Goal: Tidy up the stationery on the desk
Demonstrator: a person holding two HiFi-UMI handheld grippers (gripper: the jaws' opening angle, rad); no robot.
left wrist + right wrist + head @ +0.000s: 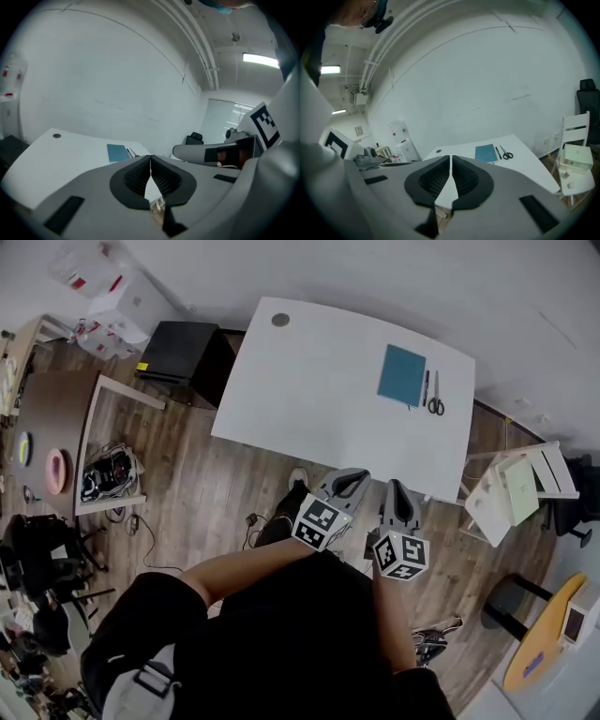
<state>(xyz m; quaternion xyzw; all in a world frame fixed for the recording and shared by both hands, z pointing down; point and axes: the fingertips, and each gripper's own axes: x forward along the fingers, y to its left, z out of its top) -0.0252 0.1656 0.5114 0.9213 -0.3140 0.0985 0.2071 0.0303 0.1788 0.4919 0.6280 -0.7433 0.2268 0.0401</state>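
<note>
Observer: Floor (197,493), wood planks. Desk (309,399) on it, white, far edge curved.

Recorder: What's around it?

Observer: Person in a black top (281,643) stands back from the near edge, both forearms forward. Black cabinet (183,351) sits against the desk's left end. White chair (520,486) is near the right end, not touching.

Recorder: Grippers?

Observer: Left gripper (352,479) and right gripper (397,491) are side by side, pointed at the desk. In the head view they sit just short of its near edge. Left gripper view: jaws pressed together at the tips, nothing between them. Right gripper view: jaws also together, only a hairline slit, nothing between. Both are well apart from the stationery.

Recorder: Where's the stationery?

Observer: All in the desk's far right corner. Teal notebook (402,375) lies flat and closed. Just to its right are the scissors (436,405), blades closed, handles toward the near edge. Pen (425,388), dark, lies between notebook and scissors, parallel to the notebook's right edge. Cannot tell whether the pen touches the notebook.

Recorder: Anything smaller?

Observer: Round grey grommet (280,320) in the far left corner of the top, well apart from everything else.
</note>
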